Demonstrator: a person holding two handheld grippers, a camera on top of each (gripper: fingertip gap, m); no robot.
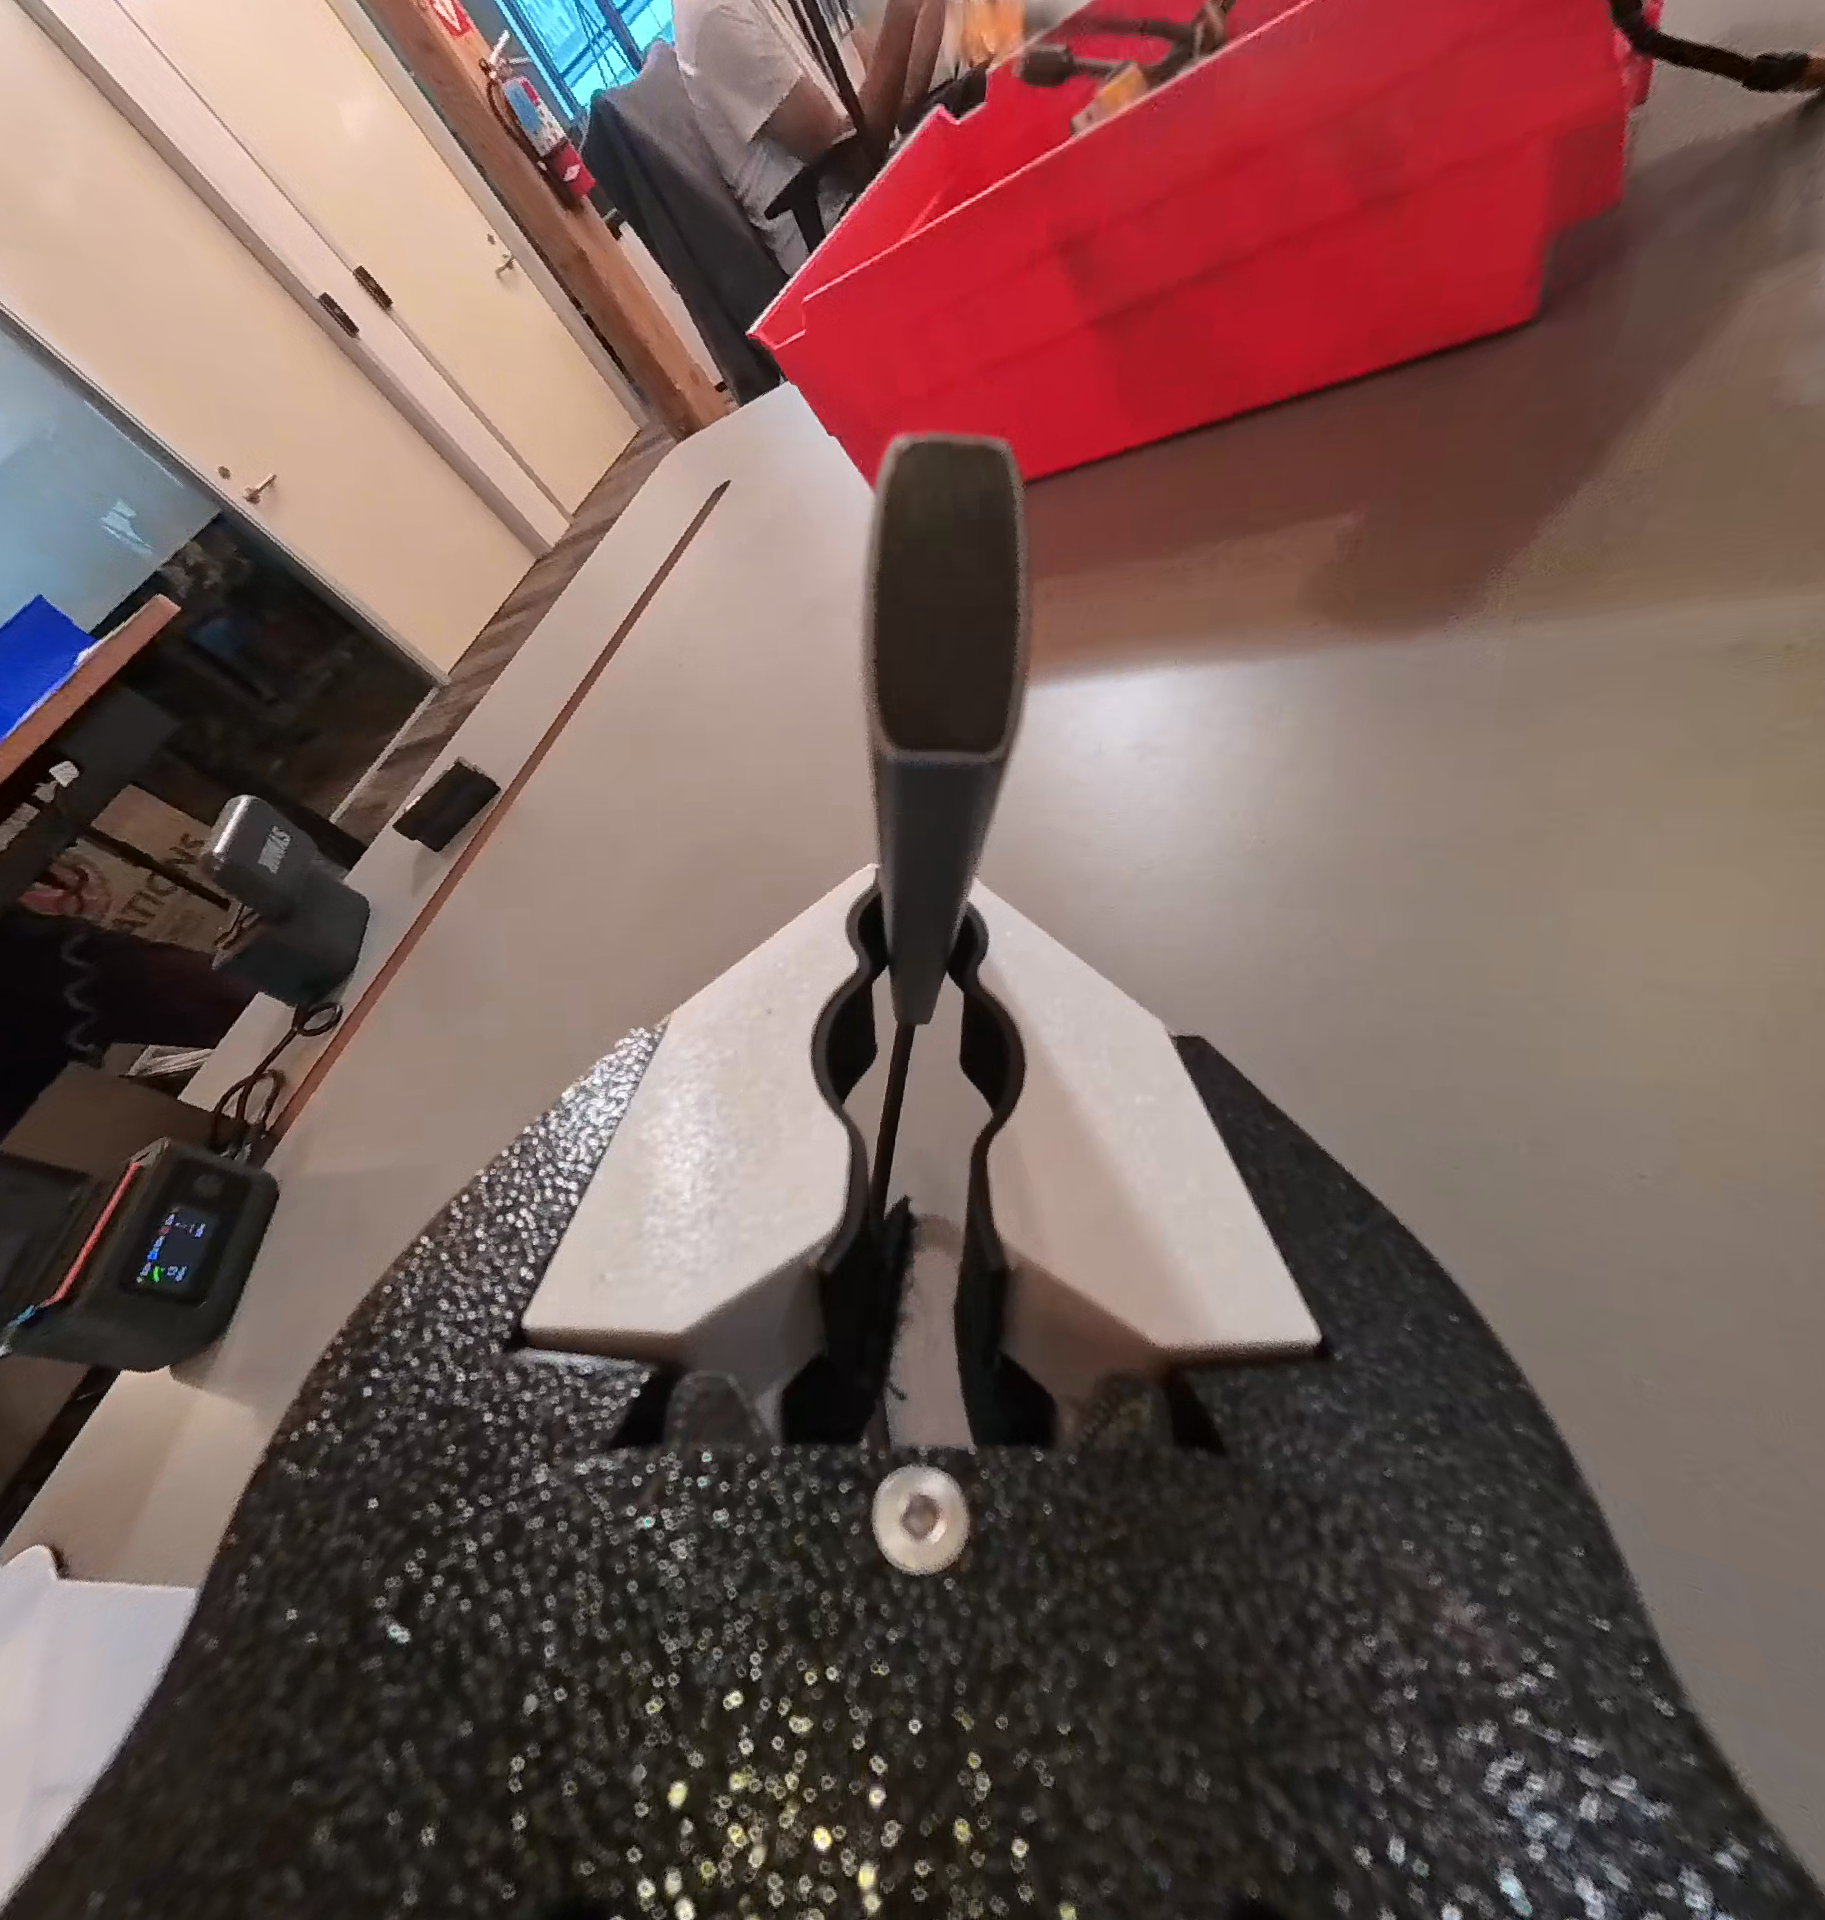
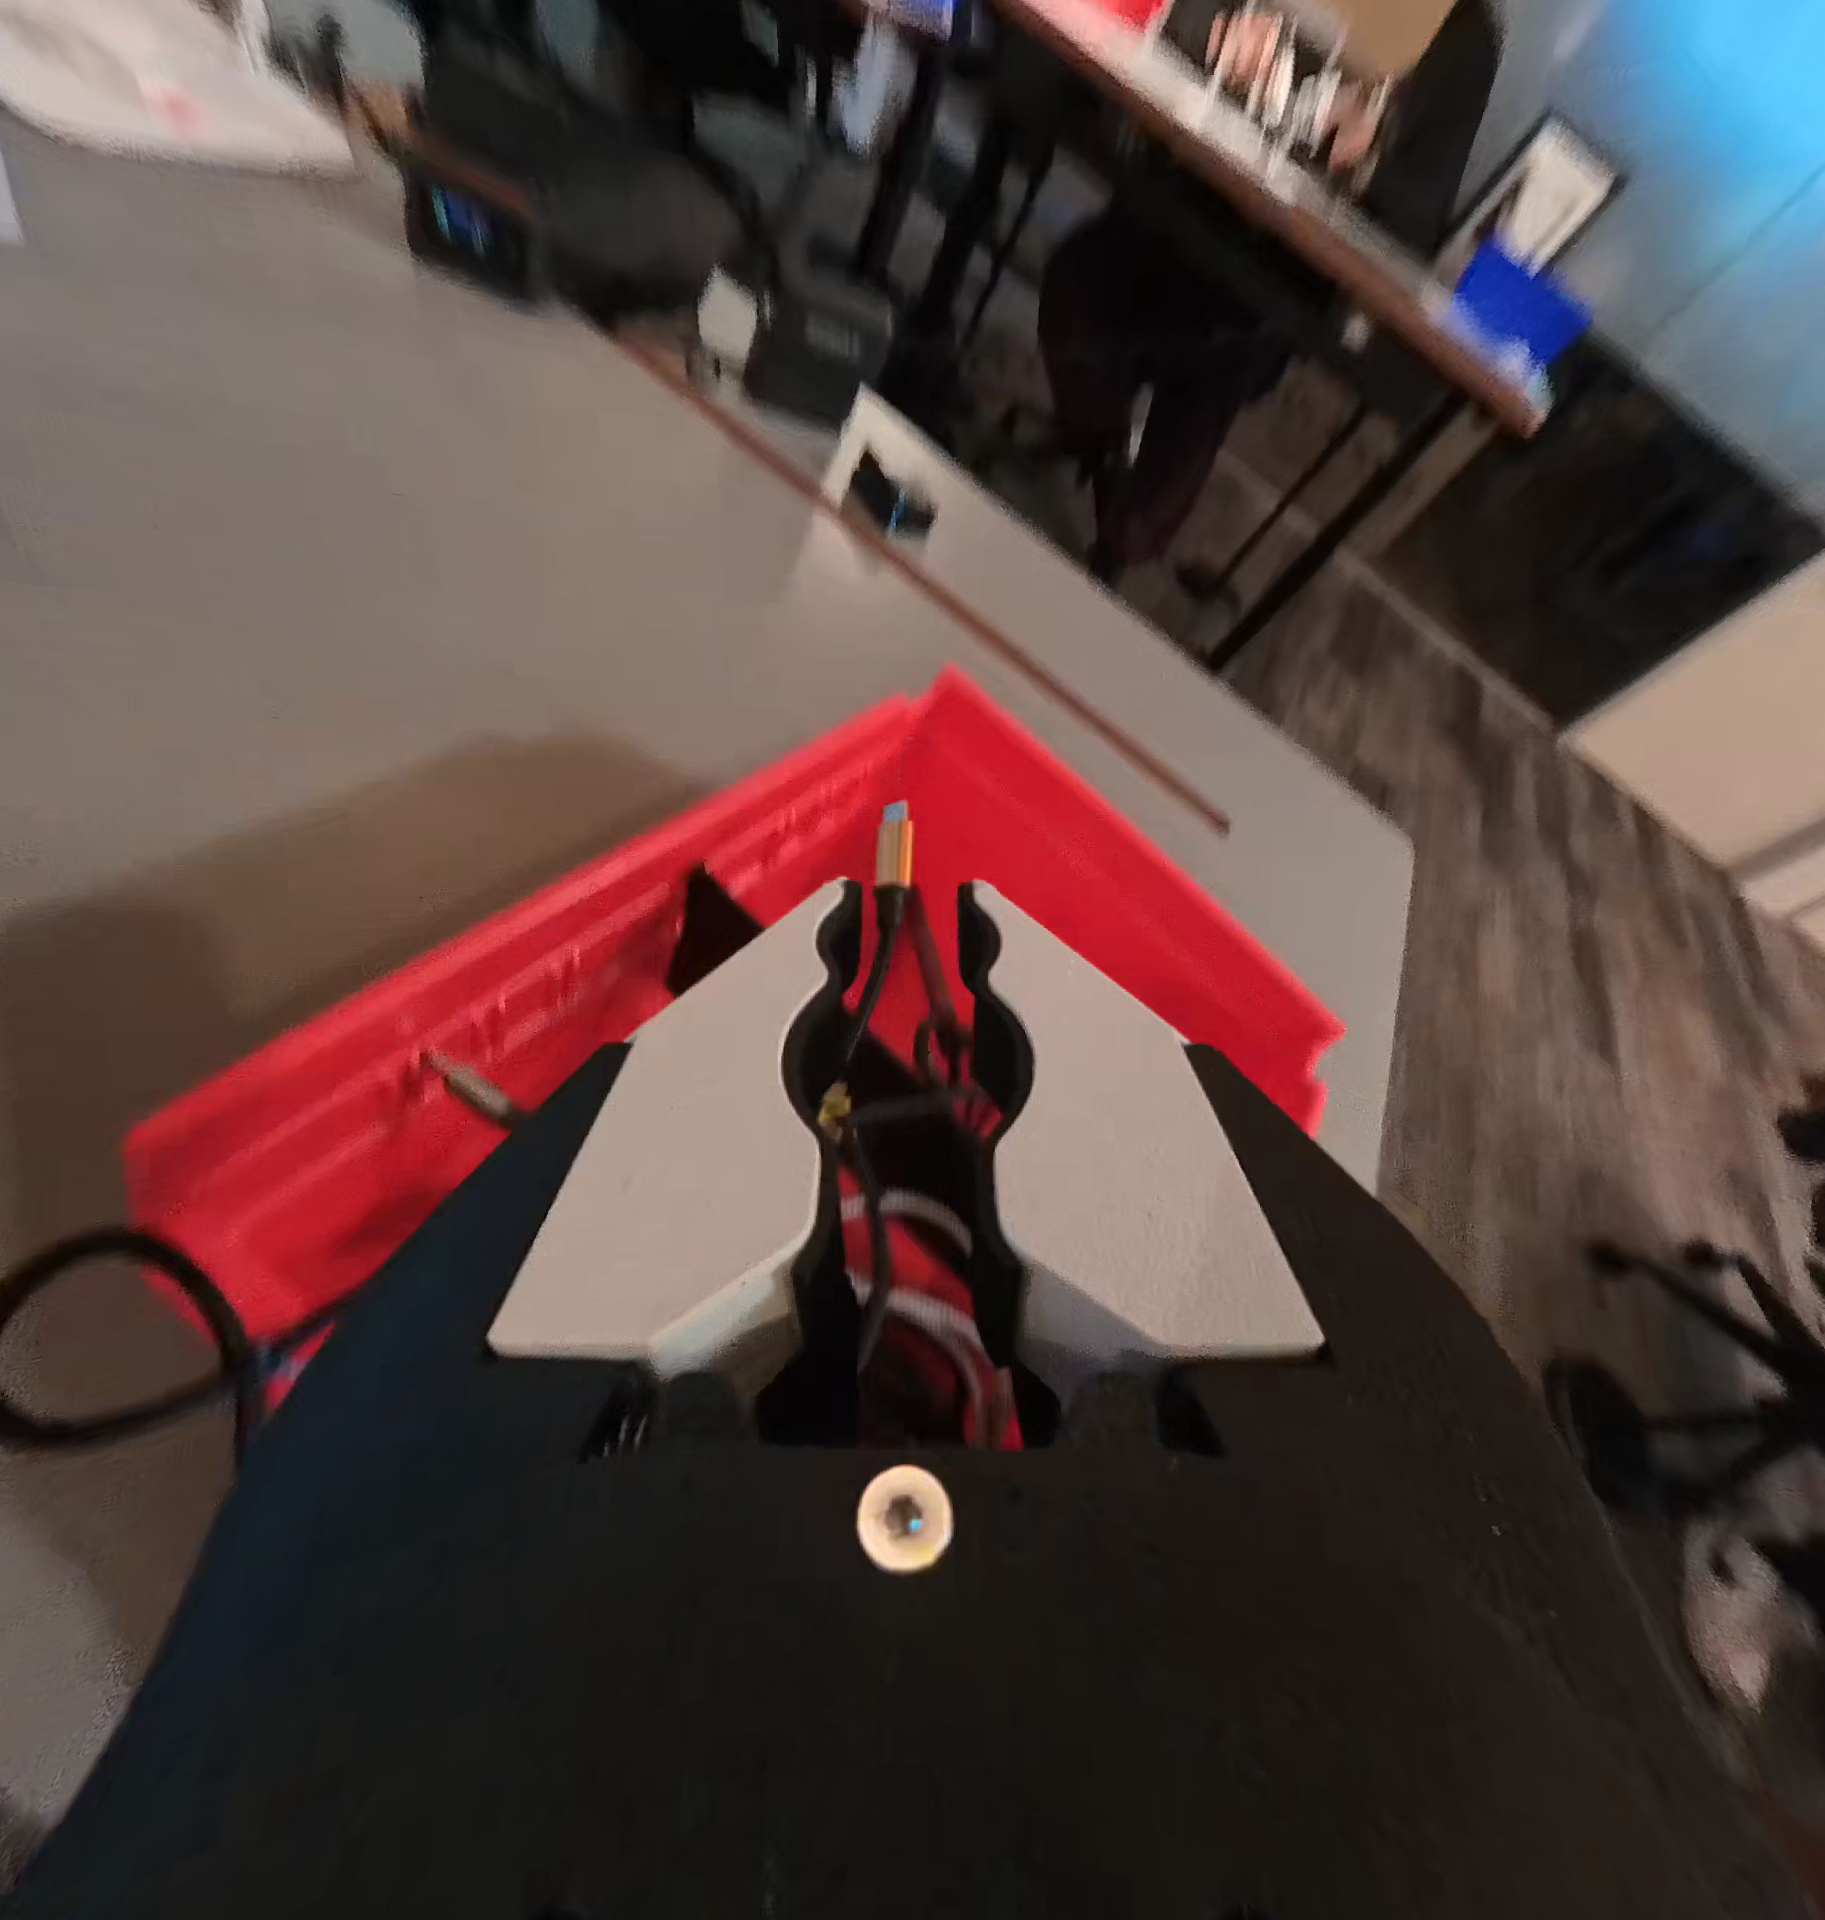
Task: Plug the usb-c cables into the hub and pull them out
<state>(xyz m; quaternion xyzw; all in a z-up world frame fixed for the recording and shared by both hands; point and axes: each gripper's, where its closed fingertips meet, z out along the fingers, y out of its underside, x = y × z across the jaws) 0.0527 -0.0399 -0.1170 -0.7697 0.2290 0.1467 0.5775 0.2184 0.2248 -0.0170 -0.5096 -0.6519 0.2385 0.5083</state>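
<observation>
left gripper [image 1: 916, 940] clamps the hub [image 1: 944, 634]; right gripper [image 2: 903, 894] seemingly released around an orange-tipped cable [image 2: 892, 857]

1. The left wrist view sits low over the grey table [image 1: 1407, 935], close to its surface, and looks forward along the left gripper [image 1: 918, 935] toward the red bin [image 1: 1199, 291] and the room's doors beyond; the horizon tilts.
2. The right wrist view looks down from higher up along the right gripper [image 2: 903, 904], directly over the red bin [image 2: 1043, 831], with motion blur.
3. Both views share the red bin and the grey table [image 2: 368, 520].
</observation>
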